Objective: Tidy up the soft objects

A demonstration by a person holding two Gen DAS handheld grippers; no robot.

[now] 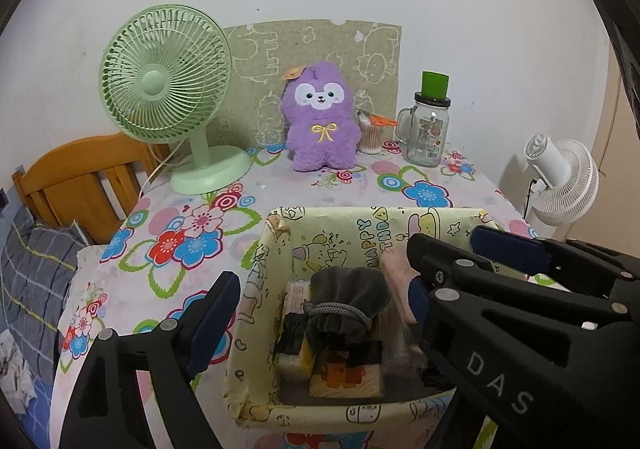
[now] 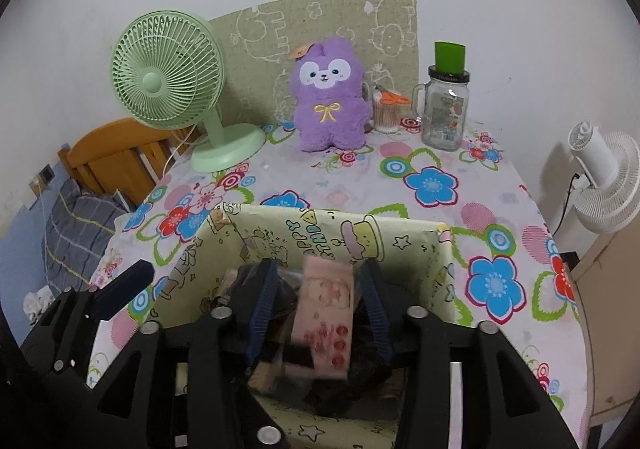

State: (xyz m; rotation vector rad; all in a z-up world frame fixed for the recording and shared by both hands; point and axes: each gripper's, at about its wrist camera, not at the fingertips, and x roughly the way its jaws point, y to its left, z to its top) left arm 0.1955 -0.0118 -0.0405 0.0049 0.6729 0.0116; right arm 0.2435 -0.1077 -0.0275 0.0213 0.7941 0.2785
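A yellow cartoon-print box (image 1: 256,289) (image 2: 440,273) stands on the floral table. Inside lie a grey drawstring pouch (image 1: 346,305), a pink printed tissue pack (image 2: 326,313) (image 1: 396,281) and other small packs. My right gripper (image 2: 318,309) is over the box, jaws open on either side of the pink pack, which looks blurred and free between them. It also shows in the left wrist view (image 1: 444,261). My left gripper is open; only its left finger (image 1: 212,317) shows clearly, outside the box's left wall. A purple plush toy (image 1: 320,121) (image 2: 330,97) stands at the back.
A green desk fan (image 1: 168,89) stands at the back left. A glass jar with a green lid (image 1: 428,121), and a cup of cotton swabs (image 1: 370,135) stand at the back right. A white fan (image 1: 560,177) is off the table's right. A wooden bedhead (image 1: 80,177) is left.
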